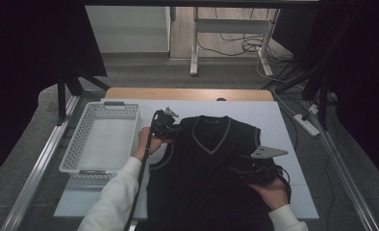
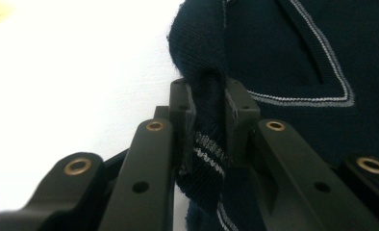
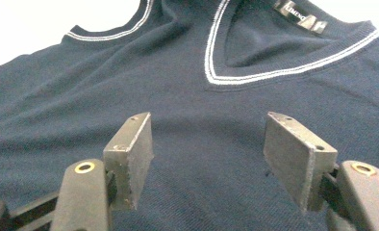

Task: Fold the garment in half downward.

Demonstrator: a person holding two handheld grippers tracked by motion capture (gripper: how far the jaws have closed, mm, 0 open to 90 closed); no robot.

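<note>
A dark navy sleeveless V-neck vest with grey-white trim lies flat on the white board, collar toward the far side. My left gripper is at the vest's left shoulder. In the left gripper view, the left gripper is shut on a bunched fold of the vest at the trimmed armhole edge, lifted a little off the board. My right gripper hovers over the vest's right side. In the right gripper view, the right gripper stands open above the vest, with nothing between its pads.
A white perforated basket stands on the board to the left of the vest, close to my left hand. The wooden table edge runs along the far side. A brand label sits inside the collar.
</note>
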